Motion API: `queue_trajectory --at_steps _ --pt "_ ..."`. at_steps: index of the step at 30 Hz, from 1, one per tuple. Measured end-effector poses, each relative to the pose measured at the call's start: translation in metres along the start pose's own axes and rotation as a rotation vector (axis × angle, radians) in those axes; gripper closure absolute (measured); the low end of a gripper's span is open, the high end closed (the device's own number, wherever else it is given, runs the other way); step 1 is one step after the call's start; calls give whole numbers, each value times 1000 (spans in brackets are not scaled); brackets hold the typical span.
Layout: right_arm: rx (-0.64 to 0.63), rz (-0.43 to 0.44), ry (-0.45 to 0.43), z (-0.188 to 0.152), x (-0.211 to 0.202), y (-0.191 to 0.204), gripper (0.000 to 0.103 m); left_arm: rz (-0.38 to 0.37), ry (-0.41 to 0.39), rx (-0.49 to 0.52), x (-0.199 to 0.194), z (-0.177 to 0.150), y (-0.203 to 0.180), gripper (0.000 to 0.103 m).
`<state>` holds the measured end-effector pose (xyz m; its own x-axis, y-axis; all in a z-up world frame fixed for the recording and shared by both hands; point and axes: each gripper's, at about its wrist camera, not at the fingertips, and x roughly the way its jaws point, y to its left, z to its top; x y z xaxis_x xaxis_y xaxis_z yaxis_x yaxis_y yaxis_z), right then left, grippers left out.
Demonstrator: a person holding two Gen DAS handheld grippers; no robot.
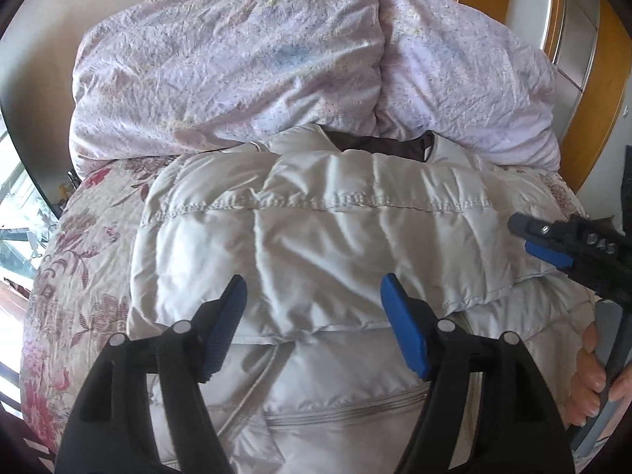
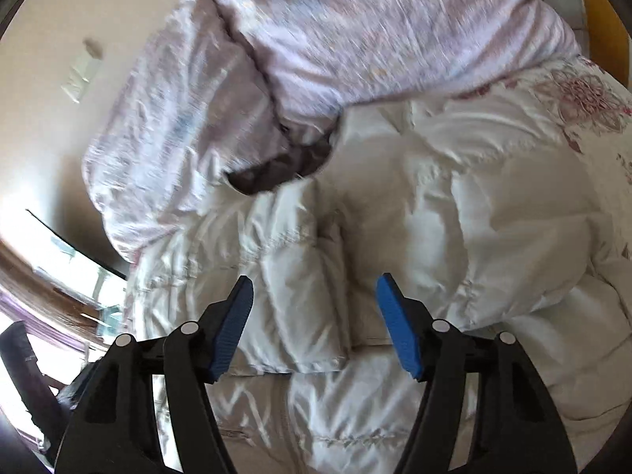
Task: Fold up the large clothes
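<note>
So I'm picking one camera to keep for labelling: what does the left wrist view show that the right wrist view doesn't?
Only the left wrist view shows the right gripper reaching over the jacket's right edge, the person's hand on its handle, and wooden furniture.

Only the right wrist view shows a wall switch plate.

Both show the white puffer jacket on the floral bedspread, lilac pillows behind, and their own open fingers.

Raised letters "DAS" on right hand-held gripper (image 1: 533,237).
</note>
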<state>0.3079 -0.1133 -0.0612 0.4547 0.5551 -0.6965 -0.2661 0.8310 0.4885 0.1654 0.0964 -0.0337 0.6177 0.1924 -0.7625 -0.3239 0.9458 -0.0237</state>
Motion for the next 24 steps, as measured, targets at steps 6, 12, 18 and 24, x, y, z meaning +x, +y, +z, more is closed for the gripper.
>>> queue_trajectory --at_steps 6,12,18,24 --pt "-21 -27 76 -10 26 0 54 42 -10 11 -1 -1 5 29" --pt "-101 -53 -79 -9 2 15 96 57 -2 5 2 -3 10 28" --pt "-51 -277 -41 -5 23 -9 103 66 5 8 5 -6 13 27" --pt "-18 -244 -49 -8 17 -26 102 79 15 6 12 -8 17 26"
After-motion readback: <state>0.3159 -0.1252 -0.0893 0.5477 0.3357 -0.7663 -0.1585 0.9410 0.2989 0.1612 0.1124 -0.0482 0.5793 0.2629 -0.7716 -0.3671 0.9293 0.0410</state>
